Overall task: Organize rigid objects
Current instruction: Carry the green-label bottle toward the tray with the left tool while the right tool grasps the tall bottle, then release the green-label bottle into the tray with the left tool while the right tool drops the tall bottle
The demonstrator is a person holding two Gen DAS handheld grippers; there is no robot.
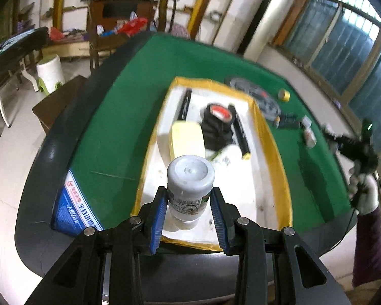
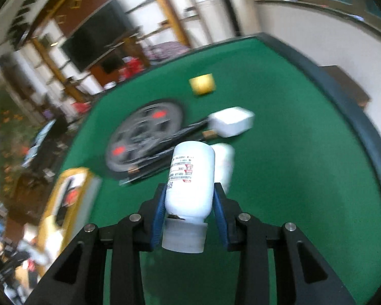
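Left tool (image 1: 189, 200) clamps grey-capped bottle (image 1: 190, 185); right tool (image 2: 189, 203) clamps white bottle (image 2: 190, 183).

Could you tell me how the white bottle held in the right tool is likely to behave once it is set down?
The white bottle looks rigid plastic, so the right tool probably won't dent it. Its smooth round body may slip or roll if laid sideways. Tall and narrow, it could tip easily.

The table (image 1: 119, 117) is covered in green felt with a dark grey rim, and the tray (image 1: 279, 157) on it is white inside with a yellow border. Both bottles are white: one (image 1: 190, 185) has a grey cap, the other (image 2: 190, 178) a label with red marks. The gripper pads (image 1: 157, 218) are ribbed blue on black fingers.
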